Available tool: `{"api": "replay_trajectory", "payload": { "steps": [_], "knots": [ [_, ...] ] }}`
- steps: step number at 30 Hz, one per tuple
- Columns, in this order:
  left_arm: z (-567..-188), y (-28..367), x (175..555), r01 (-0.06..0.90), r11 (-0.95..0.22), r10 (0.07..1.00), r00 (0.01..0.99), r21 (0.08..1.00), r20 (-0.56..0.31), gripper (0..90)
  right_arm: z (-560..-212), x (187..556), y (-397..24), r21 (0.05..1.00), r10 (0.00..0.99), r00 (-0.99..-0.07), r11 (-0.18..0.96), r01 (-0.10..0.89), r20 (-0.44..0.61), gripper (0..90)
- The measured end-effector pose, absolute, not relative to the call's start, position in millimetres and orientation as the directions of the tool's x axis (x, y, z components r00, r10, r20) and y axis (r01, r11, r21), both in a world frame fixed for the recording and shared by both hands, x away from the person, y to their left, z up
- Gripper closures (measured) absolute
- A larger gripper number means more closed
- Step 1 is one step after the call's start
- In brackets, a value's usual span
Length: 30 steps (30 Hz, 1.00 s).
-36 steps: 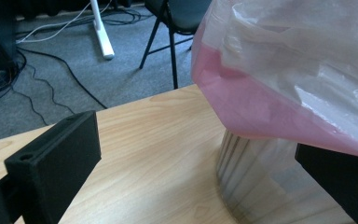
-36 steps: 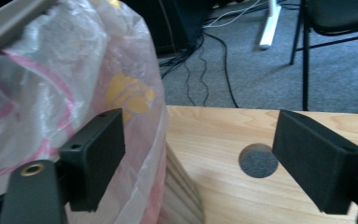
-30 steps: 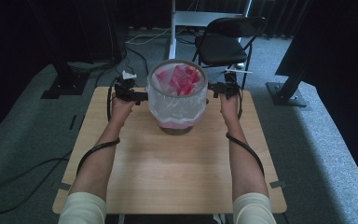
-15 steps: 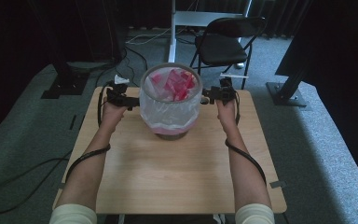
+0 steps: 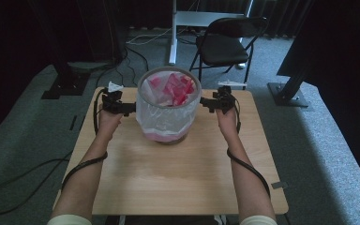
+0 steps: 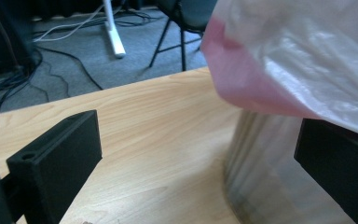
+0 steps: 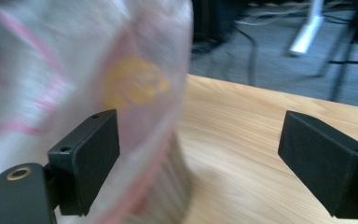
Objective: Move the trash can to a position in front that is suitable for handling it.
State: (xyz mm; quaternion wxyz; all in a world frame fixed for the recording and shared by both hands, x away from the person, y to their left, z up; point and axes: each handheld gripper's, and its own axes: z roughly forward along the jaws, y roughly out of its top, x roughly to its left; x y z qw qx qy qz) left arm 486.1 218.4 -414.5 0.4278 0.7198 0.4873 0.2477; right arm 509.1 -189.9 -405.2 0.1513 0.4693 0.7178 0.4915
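One bin (image 5: 168,126), bag-lined, upright, centre of the frame on the table (image 5: 168,183). Its liner bag (image 5: 161,119) is folded over the rim. One left gripper (image 5: 130,108) at the bin's left flank, one right gripper (image 5: 205,102) at its right flank; equally near, each pointing inward. Both stand wide open, gripping nothing, and the right's jaws have just been opening. Vertical long axis. Chair (image 5: 225,44) in upper frame: one.

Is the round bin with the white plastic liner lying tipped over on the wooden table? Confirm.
No: the round bin with the white plastic liner stands upright on the wooden table, its open top facing up.
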Motion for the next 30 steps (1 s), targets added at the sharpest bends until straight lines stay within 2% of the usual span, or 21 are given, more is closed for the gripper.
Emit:
{"api": "replay_trajectory", "payload": {
  "steps": [4, 9, 18, 23, 30],
  "knots": [
    [-422.0, 221.1, 493.8, 0.521, -0.148, 0.922, 0.380, 0.841, -0.074, 0.6, -405.5, 519.4, -192.1, 0.839, 0.847, -0.449, 0.007, 0.545, 0.284, 11.8],
    [-417.9, 217.6, 500.9, 0.511, -0.144, 0.916, 0.393, 0.847, -0.081, 0.6, -400.8, 537.0, -186.0, 0.832, 0.852, -0.423, -0.026, 0.555, 0.309, 11.8],
    [-413.0, 213.0, 503.5, 0.500, -0.161, 0.907, 0.416, 0.851, -0.073, 0.7, -399.1, 548.7, -181.6, 0.809, 0.803, -0.453, -0.061, 0.584, 0.387, 13.2],
    [-413.1, 216.4, 501.2, 0.515, -0.163, 0.901, 0.425, 0.842, -0.086, 0.7, -403.3, 546.1, -184.1, 0.812, 0.760, -0.501, -0.060, 0.580, 0.414, 14.8],
    [-409.8, 220.6, 494.5, 0.522, -0.191, 0.900, 0.431, 0.831, -0.064, 0.7, -399.4, 539.1, -180.1, 0.810, 0.754, -0.532, -0.001, 0.586, 0.385, 14.9]
  ]
}}
